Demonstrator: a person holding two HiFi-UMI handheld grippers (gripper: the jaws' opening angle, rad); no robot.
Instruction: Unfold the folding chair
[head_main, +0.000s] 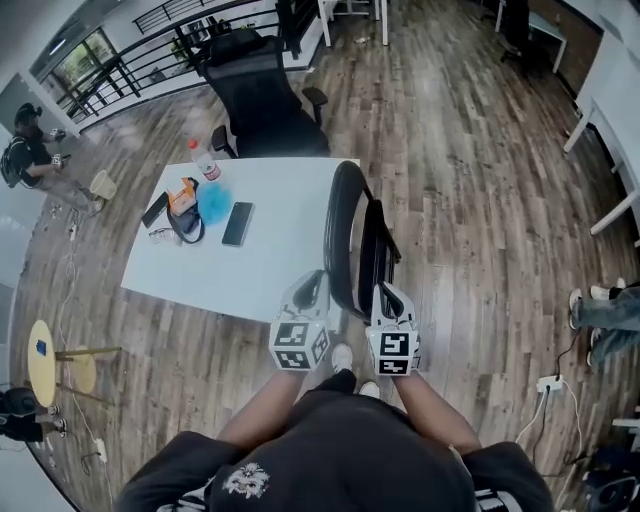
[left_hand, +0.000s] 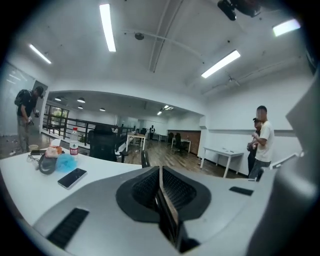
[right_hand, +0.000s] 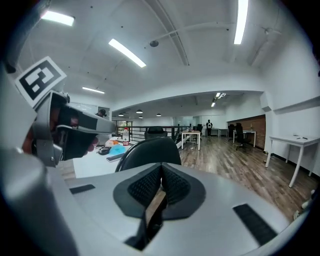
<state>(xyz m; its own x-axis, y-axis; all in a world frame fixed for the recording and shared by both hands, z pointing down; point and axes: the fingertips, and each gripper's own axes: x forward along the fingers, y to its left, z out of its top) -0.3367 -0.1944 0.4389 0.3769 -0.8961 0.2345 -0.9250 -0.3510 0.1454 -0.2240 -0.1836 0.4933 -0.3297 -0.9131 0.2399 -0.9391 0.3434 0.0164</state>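
The black folding chair stands folded flat on the wood floor, leaning at the right edge of the white table. My left gripper and right gripper hover side by side just in front of the chair, both shut with nothing between the jaws. In the right gripper view the chair's curved back rises right beyond the shut right gripper, and the left gripper shows at the left. In the left gripper view only a sliver of the chair peeks over the shut left gripper.
On the table lie a phone, a water bottle and a blue bundle. A black office chair stands behind the table. A power strip lies on the floor at right, near a person's feet. A yellow stool stands at left.
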